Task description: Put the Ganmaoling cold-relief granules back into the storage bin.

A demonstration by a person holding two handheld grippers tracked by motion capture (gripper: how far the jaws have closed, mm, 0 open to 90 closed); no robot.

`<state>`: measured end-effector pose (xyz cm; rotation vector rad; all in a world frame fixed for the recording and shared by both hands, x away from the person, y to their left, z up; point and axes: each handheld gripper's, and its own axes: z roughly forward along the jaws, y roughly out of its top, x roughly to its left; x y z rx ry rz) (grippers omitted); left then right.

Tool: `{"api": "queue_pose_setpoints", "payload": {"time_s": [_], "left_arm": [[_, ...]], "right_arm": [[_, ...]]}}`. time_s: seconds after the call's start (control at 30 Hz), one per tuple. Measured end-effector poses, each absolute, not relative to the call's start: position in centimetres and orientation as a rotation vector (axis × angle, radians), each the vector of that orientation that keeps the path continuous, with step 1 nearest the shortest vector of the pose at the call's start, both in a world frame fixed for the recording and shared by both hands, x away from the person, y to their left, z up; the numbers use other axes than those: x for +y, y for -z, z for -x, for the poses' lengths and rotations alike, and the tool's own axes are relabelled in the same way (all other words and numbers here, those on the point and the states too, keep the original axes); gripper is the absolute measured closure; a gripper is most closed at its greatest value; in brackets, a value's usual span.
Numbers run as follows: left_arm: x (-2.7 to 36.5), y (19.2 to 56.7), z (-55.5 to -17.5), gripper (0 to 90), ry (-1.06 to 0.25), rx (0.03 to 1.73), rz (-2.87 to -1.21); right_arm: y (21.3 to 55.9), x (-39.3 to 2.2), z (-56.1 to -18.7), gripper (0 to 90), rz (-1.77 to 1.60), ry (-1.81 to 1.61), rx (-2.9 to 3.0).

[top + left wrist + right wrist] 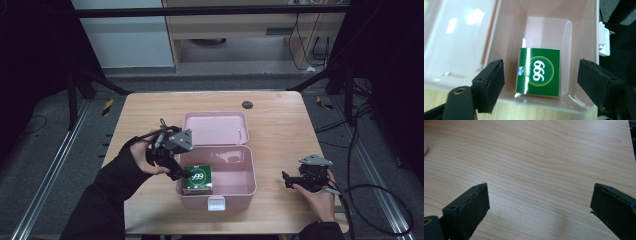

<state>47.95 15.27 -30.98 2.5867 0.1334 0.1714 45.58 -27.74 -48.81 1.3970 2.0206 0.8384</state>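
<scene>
A pink plastic box stands open in the middle of the table, its lid laid back flat. Inside it, at the left front corner, lies a green packet marked 999. My left gripper hovers at the box's left wall, open, jaws spread to either side of the packet and apart from it. To the right of the box, over bare wood, my right gripper is open with nothing between its jaws.
The wooden table has bare room behind and to the right of the box. A dark round grommet sits near the far edge. A white latch sticks out of the box's front. Cables trail off the right side.
</scene>
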Motion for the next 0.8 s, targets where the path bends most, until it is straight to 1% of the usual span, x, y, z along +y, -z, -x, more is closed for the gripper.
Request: {"api": "queue_pose_setpoints", "payload": {"time_s": [0.17,0.3,0.5,0.53,0.67,0.8], "left_arm": [[18.4,30.2,-47.6,24.5,-0.215,0.230,-2.515],[21.0,31.1,-47.3,26.0,-0.236,0.306,-2.485],[25.2,35.2,-47.1,27.1,-0.268,0.525,-2.395],[25.6,36.0,-47.0,27.2,-0.269,0.581,-2.385],[27.1,39.8,-47.1,27.0,-0.256,0.714,-2.315],[28.1,43.0,-47.3,24.1,-0.258,0.845,-2.255]], "right_arm": [[48.8,-27.7,-45.5,3.1,-1.400,-0.839,2.017],[48.7,-27.8,-45.5,3.6,-1.400,-0.842,2.014],[48.7,-27.8,-45.4,4.0,-1.400,-0.841,2.014],[48.7,-27.8,-45.4,4.1,-1.401,-0.842,2.012],[48.8,-27.8,-45.4,4.1,-1.401,-0.841,2.016],[48.8,-27.9,-45.3,4.1,-1.408,-0.841,2.013]]}}
